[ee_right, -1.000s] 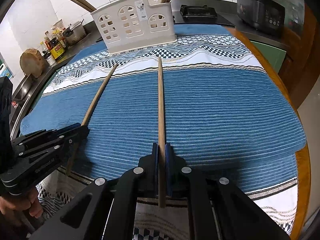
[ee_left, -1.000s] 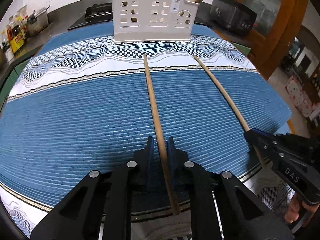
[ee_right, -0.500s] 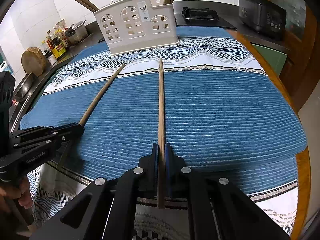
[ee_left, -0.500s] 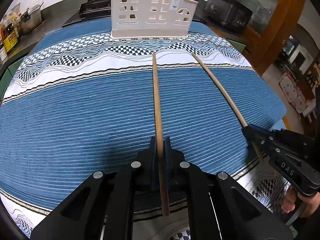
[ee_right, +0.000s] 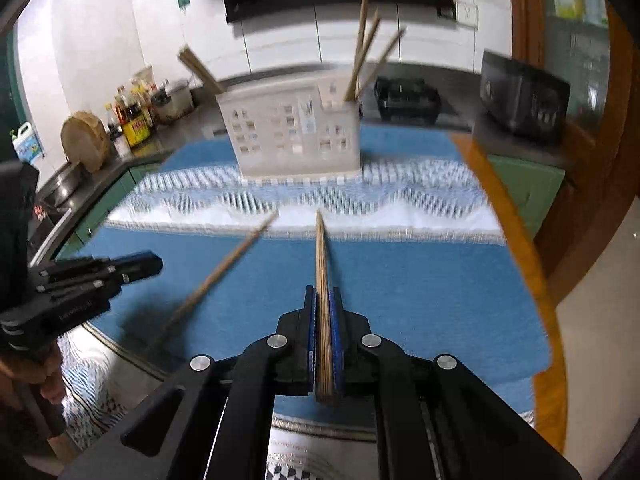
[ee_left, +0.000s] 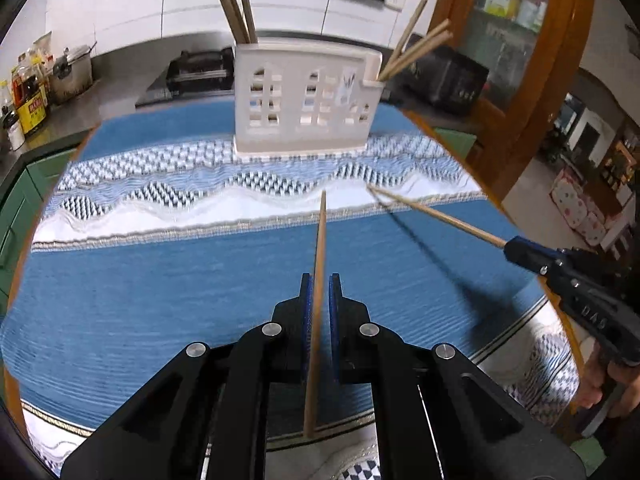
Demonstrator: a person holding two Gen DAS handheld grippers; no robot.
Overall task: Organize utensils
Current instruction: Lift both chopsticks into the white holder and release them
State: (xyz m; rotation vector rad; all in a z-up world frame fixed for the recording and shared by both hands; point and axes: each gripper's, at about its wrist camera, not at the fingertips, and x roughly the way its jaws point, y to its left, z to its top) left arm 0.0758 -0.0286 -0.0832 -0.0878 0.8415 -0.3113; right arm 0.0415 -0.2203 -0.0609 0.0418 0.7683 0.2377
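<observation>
My left gripper [ee_left: 319, 280] is shut on a wooden chopstick [ee_left: 319, 248] that points forward, lifted off the blue striped cloth [ee_left: 160, 288]. In the right wrist view my right gripper [ee_right: 323, 292] is shut on a second chopstick [ee_right: 321, 252], also raised above the cloth. Each view shows the other gripper beside it with its stick: the right gripper [ee_left: 516, 248] at the right edge, the left gripper [ee_right: 154, 266] at the left edge. A white house-shaped utensil holder [ee_left: 306, 100] stands at the back of the cloth, with several chopsticks [ee_left: 236, 4] upright in its end pockets.
A black appliance [ee_right: 524, 98] sits at the back right on the wooden table edge [ee_right: 516, 240]. Bottles and jars [ee_left: 28, 100] crowd the counter at the left, near a round chopping board [ee_right: 86, 142]. A black stove [ee_left: 192, 76] lies behind the holder.
Both grippers rose with their chopsticks, which now hang clear of the cloth. The left jaws closed fully on their stick. The holder now sits lower in both views.
</observation>
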